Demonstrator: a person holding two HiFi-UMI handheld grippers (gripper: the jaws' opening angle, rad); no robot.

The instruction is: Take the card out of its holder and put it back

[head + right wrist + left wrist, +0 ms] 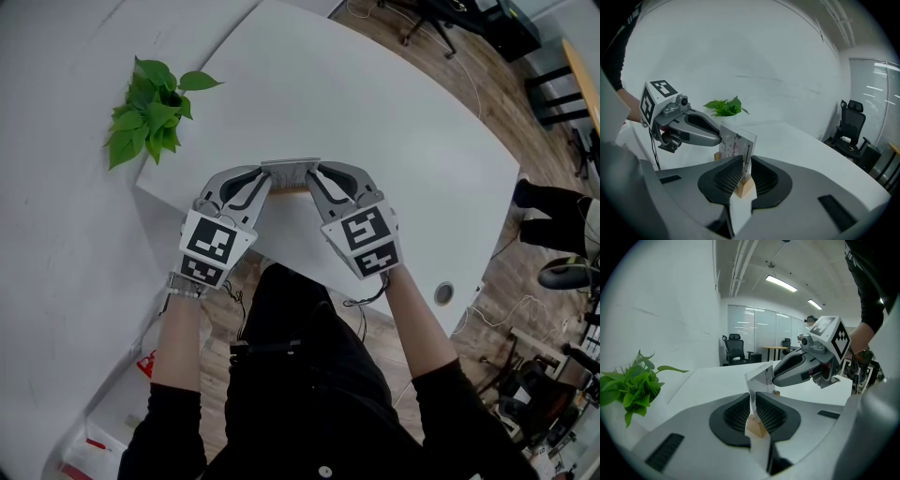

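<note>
Status on the card [291,169]: it's seated upright in its holder [291,190], over the near edge of the white table [394,131], right in front of you. Your left gripper [265,181] is clamped on the left end. The holder's wooden base is pinched between its jaw tips, and the card's edge rises between the pads. Your right gripper [317,178] mirrors that on the other end: jaws closed on the base block, with the clear printed card standing up between the pads. Both grippers angle in and down, tips facing each other along the card's length. Can't tell whether the holder rests on the table or is lifted off it. Leafy plant [150,108] sits off to your left by the table's corner, well apart from the holder.
</note>
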